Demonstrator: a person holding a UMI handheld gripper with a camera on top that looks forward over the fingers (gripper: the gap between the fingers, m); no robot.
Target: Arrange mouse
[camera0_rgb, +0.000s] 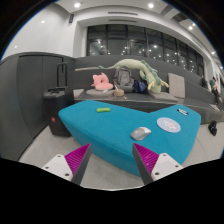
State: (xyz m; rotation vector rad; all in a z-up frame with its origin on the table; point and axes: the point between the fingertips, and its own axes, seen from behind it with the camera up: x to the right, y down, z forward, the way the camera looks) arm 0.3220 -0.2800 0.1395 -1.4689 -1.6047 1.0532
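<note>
A grey computer mouse (141, 132) lies on a teal table (105, 125), near its right front edge and beyond my fingers. A round white disc (169, 125) lies just right of the mouse. My gripper (112, 160) is open and empty, held in front of the table's near edge, with the floor showing between the two pink-padded fingers (76, 161). The mouse sits ahead and a little right of the right finger (148, 160).
A small yellow-green object (103, 108) lies on the table's far left part. Behind the table are a grey sofa (120, 95) with a pink plush toy (100, 81) and a large green plush toy (135, 70). A dark cabinet (55, 108) stands at left.
</note>
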